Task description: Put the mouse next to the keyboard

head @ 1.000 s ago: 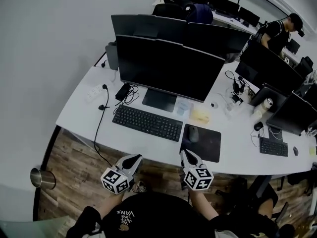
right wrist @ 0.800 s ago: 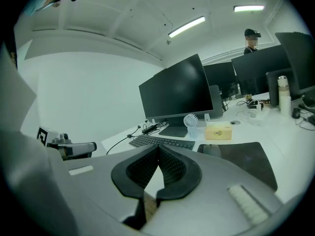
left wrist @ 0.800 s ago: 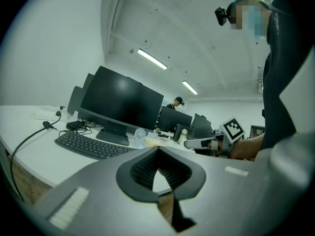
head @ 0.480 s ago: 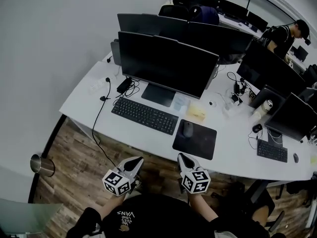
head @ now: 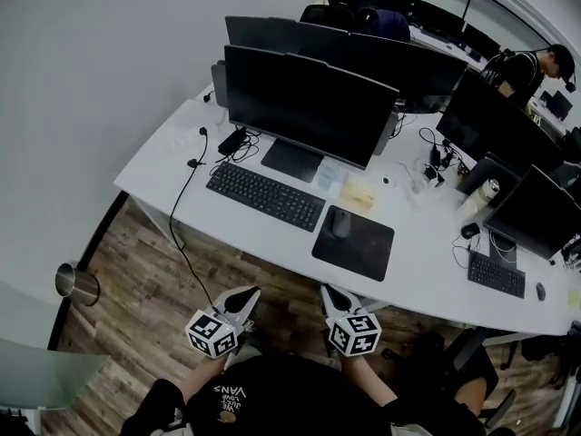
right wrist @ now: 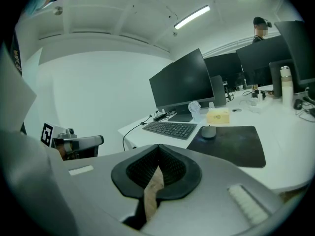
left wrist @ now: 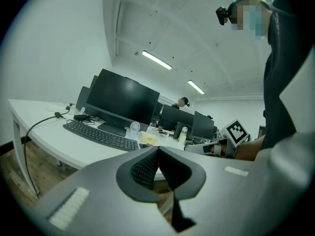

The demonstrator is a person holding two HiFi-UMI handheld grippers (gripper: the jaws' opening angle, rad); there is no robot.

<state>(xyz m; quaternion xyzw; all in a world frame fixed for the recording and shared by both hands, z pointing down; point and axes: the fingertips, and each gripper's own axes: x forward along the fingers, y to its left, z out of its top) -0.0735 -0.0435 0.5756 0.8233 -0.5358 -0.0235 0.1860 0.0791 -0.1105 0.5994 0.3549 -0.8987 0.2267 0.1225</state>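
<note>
A dark mouse (head: pixel 341 223) lies on the left part of a black mouse pad (head: pixel 361 247) on the white desk (head: pixel 272 236). The black keyboard (head: pixel 265 195) sits left of the pad, in front of a big monitor (head: pixel 307 105). Both grippers hang short of the desk's front edge, over the wooden floor. My left gripper (head: pixel 243 296) is shut and holds nothing; its own view shows the keyboard (left wrist: pixel 98 134) ahead. My right gripper (head: pixel 330 294) is shut and empty too. The mouse (right wrist: pixel 208 132) and the pad (right wrist: pixel 231 144) lie ahead of it.
A cable (head: pixel 179 230) hangs over the desk's front edge to the floor. A metal bin (head: pixel 76 284) stands at the left on the floor. A yellow box (head: pixel 359 193) sits behind the pad. More monitors, a second keyboard (head: pixel 496 273) and a person (head: pixel 526 66) are at the right.
The view has drawn back from the desk, so the desk sits higher and farther in the picture. Both grippers have stayed low, side by side and shut.
</note>
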